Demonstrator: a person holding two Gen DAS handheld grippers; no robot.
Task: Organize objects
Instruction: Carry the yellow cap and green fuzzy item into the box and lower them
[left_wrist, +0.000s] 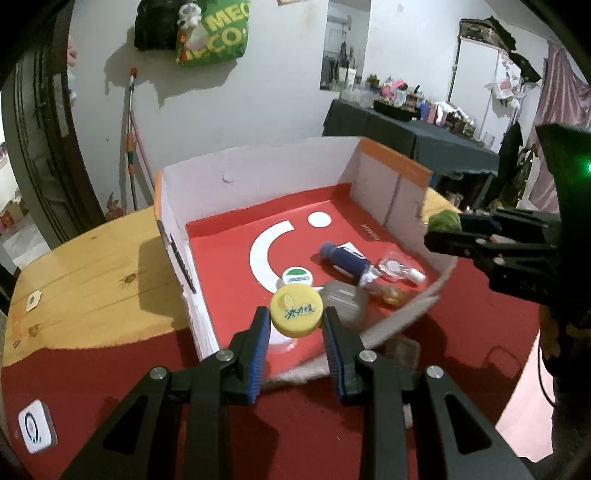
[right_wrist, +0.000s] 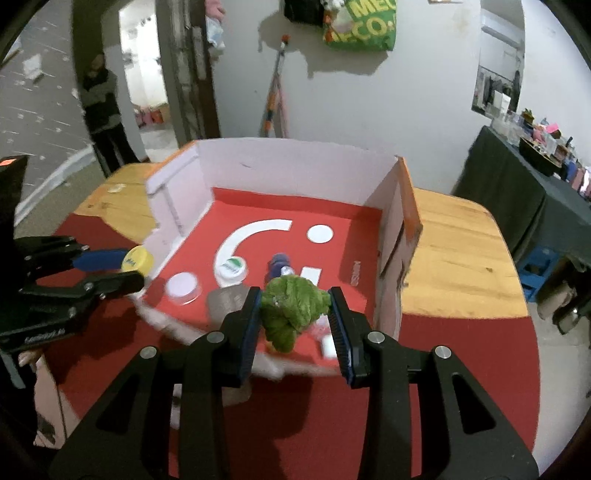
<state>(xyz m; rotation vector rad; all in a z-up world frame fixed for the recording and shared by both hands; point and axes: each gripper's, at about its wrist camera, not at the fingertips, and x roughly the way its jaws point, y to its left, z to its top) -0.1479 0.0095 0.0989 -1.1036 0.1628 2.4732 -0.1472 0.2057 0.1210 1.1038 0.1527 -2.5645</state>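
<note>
A: What is nearest in the left wrist view?

B: The left gripper (left_wrist: 293, 325), low in the middle of the frame. It is clamped on a yellow cap (left_wrist: 295, 312), which lies flat between the pads with its printed face up.

A: And the right one?

B: The right gripper (right_wrist: 293, 317) is clamped on a green crumpled lump (right_wrist: 293, 314), low in the middle of its own view. I cannot tell what the lump is made of.

A: Where do both things go, do you think?

B: I judge into the box (left_wrist: 258, 192), which lies straight ahead of both grippers and below them. Its torn near wall is just beyond the pads. The cap hangs over the near left part of the red floor, the lump over the near right part.

A: What is already inside?

B: A white cap with green print (left_wrist: 296, 276), a blue tube (left_wrist: 343, 258) lying slantwise, a clear packet (left_wrist: 397, 267). Further away, the bench (left_wrist: 92, 280) and the wall.
</note>
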